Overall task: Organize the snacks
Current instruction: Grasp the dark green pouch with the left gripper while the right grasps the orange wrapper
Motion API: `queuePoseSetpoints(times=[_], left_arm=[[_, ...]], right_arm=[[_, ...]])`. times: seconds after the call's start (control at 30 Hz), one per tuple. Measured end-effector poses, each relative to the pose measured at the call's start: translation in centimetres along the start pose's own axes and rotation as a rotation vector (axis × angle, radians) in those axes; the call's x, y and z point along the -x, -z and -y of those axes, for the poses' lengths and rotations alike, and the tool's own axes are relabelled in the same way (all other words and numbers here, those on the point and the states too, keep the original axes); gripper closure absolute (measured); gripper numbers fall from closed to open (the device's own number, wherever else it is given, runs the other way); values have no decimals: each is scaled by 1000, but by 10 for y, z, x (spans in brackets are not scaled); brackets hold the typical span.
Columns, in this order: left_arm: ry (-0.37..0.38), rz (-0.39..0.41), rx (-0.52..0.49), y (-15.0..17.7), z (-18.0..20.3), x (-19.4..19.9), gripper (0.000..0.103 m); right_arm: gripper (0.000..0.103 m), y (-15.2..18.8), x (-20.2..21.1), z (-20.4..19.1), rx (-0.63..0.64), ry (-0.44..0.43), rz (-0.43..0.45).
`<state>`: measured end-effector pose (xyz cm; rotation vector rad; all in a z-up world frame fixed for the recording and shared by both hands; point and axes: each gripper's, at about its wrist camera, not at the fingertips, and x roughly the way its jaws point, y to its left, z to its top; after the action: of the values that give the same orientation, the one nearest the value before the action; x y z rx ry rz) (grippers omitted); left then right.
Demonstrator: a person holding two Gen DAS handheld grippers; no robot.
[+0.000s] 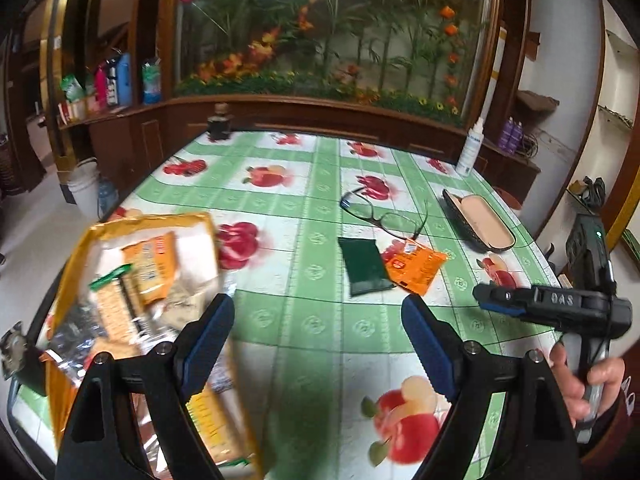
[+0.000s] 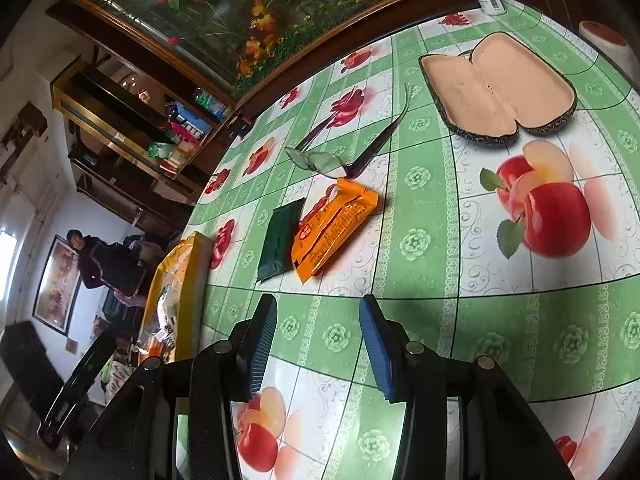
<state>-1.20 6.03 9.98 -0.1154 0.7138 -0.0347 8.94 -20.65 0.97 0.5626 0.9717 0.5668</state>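
Observation:
A yellow box (image 1: 76, 252) with several snack packets inside sits at the table's left; it also shows in the right wrist view (image 2: 180, 264). An orange snack packet (image 1: 416, 266) and a dark green packet (image 1: 362, 266) lie side by side mid-table, also in the right wrist view as the orange packet (image 2: 332, 226) and the green packet (image 2: 278, 240). My left gripper (image 1: 318, 344) is open and empty, just right of the box. My right gripper (image 2: 318, 344) is open and empty, low over the table short of the two packets; it also shows in the left wrist view (image 1: 500, 298).
Glasses (image 2: 320, 160) lie beyond the packets, an open glasses case (image 2: 500, 92) to their right. A white spray bottle (image 1: 472, 148) and a dark jar (image 1: 218, 122) stand at the table's far edge. A wooden cabinet with a flower display runs behind the table.

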Motion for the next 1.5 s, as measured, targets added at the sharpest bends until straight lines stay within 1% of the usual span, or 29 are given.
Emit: queuePoseSetpoints(times=[0.13,0.27,0.37,0.47,0.53,0.57,0.77,0.83,0.93,1.03,1.07,1.13,1.17,1.2,1.23,1.37,1.43,1.5], left_arm=[[29,-53,8,-12,10,-26,18],[54,-97,28,-24,17,-52,18],[70,-122,38,-31,22,-70,18],[77,-149,25,-38,27,-85,18],[94,-173,24,-43,30,-98,18],[97,-178,26,-44,29,-102,18],[116,-240,68,-50,28,-139,18],[111,-256,65,-50,32,-150,18],[55,-276,42,-49,40,-166,18],[45,-298,48,-45,43,-181,18],[19,-293,34,-43,44,-185,20],[-16,-290,2,-39,46,-189,38],[-18,-301,-12,-37,47,-191,49],[-40,-280,-39,-35,49,-188,56],[-58,-276,-61,-32,50,-186,57],[-45,-264,-71,-20,46,-172,58],[-33,-256,-79,-5,44,-155,58],[-40,-253,-98,11,46,-140,58]], right_arm=[[57,4,-2,-1,-3,-19,-28],[57,7,-4,2,-36,-62,-56],[57,7,1,1,-37,-67,-40],[56,6,7,2,-54,-80,-25],[52,6,9,3,-58,-81,-15],[52,6,11,4,-58,-78,-9],[52,4,16,5,-67,-77,9],[52,3,17,5,-63,-75,14],[52,2,16,5,-71,-79,14],[52,1,16,5,-74,-85,14],[52,1,17,5,-74,-84,16],[52,0,17,5,-73,-87,16],[52,0,17,5,-69,-86,17],[52,0,17,4,-67,-85,17],[52,1,18,5,-66,-85,17],[52,2,18,4,-64,-74,21],[52,1,17,5,-62,-66,22],[52,0,16,5,-57,-53,28]])
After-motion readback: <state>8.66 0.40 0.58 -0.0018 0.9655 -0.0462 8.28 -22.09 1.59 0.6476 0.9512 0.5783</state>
